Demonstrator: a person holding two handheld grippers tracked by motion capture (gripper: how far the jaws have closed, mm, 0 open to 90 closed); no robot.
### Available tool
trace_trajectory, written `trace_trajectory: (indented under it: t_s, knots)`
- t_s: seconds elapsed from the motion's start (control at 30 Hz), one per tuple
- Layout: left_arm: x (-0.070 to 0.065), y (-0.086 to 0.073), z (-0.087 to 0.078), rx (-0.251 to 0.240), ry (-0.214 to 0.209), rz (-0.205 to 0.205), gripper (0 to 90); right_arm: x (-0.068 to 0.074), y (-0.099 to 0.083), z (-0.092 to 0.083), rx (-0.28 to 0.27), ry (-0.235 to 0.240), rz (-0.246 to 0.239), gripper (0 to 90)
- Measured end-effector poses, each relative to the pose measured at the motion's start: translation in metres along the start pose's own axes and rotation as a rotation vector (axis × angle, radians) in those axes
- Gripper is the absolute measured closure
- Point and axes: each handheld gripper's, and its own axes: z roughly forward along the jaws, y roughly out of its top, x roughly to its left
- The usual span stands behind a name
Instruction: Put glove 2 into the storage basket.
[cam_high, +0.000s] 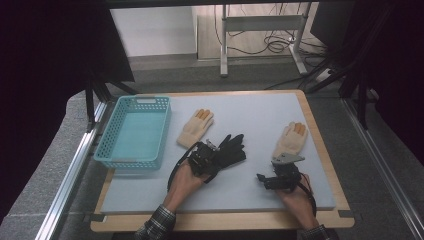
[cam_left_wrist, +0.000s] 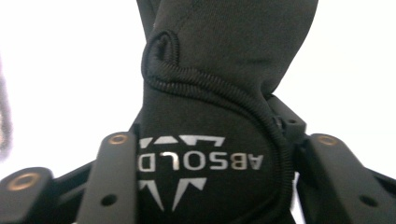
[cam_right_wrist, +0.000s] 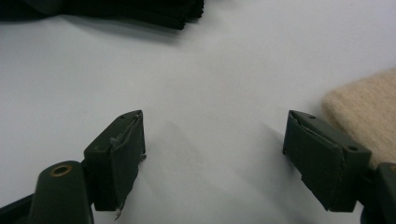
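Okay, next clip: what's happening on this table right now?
A person works at the table with a tool in each hand. The left tool has its jaws closed on the cuff of a black glove, which lies mid-table. The right tool rests with its jaws wide apart and nothing between them, beside one beige glove. A second beige glove lies next to the teal basket, which holds nothing.

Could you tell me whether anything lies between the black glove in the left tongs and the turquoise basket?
Nothing visible does. The left tongs are shut on the black glove, and bare mat separates it from the turquoise basket. The nearest beige glove lies farther back, off that line.
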Motion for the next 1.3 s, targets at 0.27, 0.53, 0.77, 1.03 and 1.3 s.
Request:
trace_trajectory:
  t_s: [0.27, 0.53, 0.77, 1.03, 1.3]
  knots:
    - [0.003, 0.001, -0.011, -0.042, 0.006, 0.017, 65.3, 0.0, 0.0, 0.0, 0.002, 0.0, 0.0, 20.3]
    - [0.01, 0.007, -0.032, -0.09, 0.018, 0.002, 66.1, 0.0, 0.0, 0.0, 0.001, 0.0, 0.001, 20.3]
    - [0.02, 0.013, -0.052, -0.115, 0.051, -0.016, 65.9, 0.0, 0.0, 0.0, 0.002, 0.001, 0.001, 20.3]
    - [0.042, 0.016, -0.074, -0.135, 0.12, -0.077, 65.7, 0.0, 0.0, 0.0, 0.001, 0.001, 0.0, 20.3]
    - [0.071, 0.01, -0.097, -0.156, 0.196, -0.126, 65.7, 0.0, 0.0, 0.0, 0.001, 0.0, -0.001, 20.3]
